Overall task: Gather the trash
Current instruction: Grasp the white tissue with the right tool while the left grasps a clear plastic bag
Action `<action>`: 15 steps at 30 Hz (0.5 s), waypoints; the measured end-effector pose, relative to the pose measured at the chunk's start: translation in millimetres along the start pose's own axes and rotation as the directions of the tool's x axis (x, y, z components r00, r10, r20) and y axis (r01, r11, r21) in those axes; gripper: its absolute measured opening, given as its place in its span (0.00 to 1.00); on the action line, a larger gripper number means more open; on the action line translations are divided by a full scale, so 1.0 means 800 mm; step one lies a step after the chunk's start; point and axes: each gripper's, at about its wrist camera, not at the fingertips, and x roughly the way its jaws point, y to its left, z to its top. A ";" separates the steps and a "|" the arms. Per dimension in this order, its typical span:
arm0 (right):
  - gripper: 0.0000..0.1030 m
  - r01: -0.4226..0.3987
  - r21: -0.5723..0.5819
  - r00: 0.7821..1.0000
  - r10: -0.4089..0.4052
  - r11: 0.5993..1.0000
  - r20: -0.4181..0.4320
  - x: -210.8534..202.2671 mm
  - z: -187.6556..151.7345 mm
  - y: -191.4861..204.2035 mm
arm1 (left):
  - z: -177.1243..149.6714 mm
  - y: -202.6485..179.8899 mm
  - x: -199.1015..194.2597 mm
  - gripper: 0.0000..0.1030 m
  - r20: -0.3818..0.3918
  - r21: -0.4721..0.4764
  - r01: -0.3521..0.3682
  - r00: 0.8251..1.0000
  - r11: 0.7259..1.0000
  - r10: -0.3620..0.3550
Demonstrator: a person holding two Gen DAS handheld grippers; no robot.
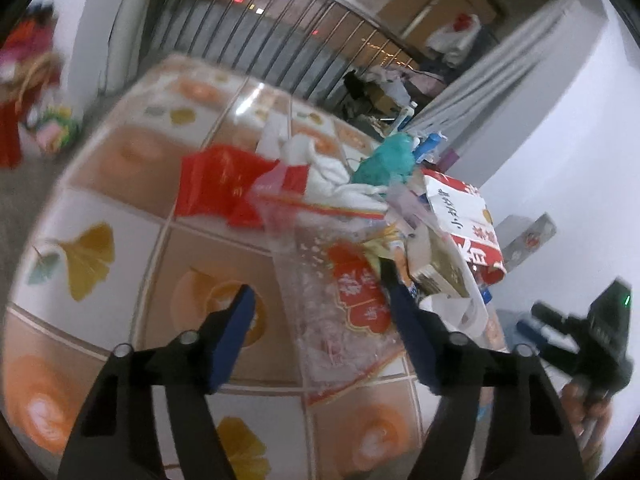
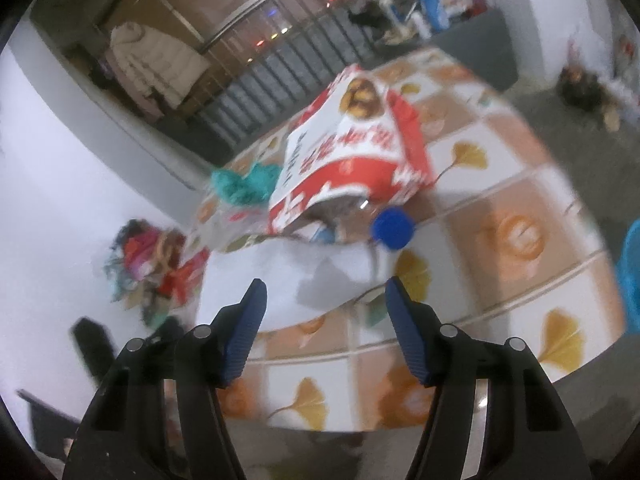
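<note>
Trash is heaped on a table covered by a ginkgo-leaf cloth (image 1: 92, 256). The left wrist view shows a red plastic bag (image 1: 216, 188), a teal bag (image 1: 384, 164), a red and white carton (image 1: 464, 224) and a clear plastic bag with a red label (image 1: 344, 312). My left gripper (image 1: 316, 284) is open over the clear bag, which lies between the fingers without being pinched. In the right wrist view my right gripper (image 2: 326, 284) is open just above a white sheet (image 2: 280, 276). Beyond it lie a blue cap (image 2: 392, 228) and the same carton (image 2: 352, 152).
A hand (image 1: 588, 408) holds the other gripper at the left view's right edge. A pile of coloured clothes (image 2: 148, 264) lies on the floor by the white wall. A blue bin (image 2: 632, 272) stands at the right. Metal railings (image 1: 280, 40) run behind the table.
</note>
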 end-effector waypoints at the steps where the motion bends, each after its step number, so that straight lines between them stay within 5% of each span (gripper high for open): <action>1: 0.57 -0.036 0.029 0.999 0.037 0.999 -0.026 0.005 -0.002 -0.002 | 0.001 0.004 0.002 0.60 -0.005 -0.013 0.010 1.000 1.000 -0.010; 5: 0.57 -0.140 0.162 0.982 0.158 0.977 -0.100 0.028 -0.009 -0.015 | 0.002 0.009 0.010 0.50 -0.015 -0.030 0.044 0.999 0.999 -0.044; 10: 0.56 -0.249 0.348 0.936 0.317 0.904 -0.153 0.062 -0.008 -0.032 | 0.002 0.011 0.012 0.27 -0.019 -0.037 0.064 0.998 0.997 -0.065; 15: 0.45 -0.280 0.425 0.914 0.374 0.861 -0.155 0.085 0.000 -0.036 | 0.003 0.013 0.005 0.13 0.006 -0.031 0.086 0.996 0.996 -0.086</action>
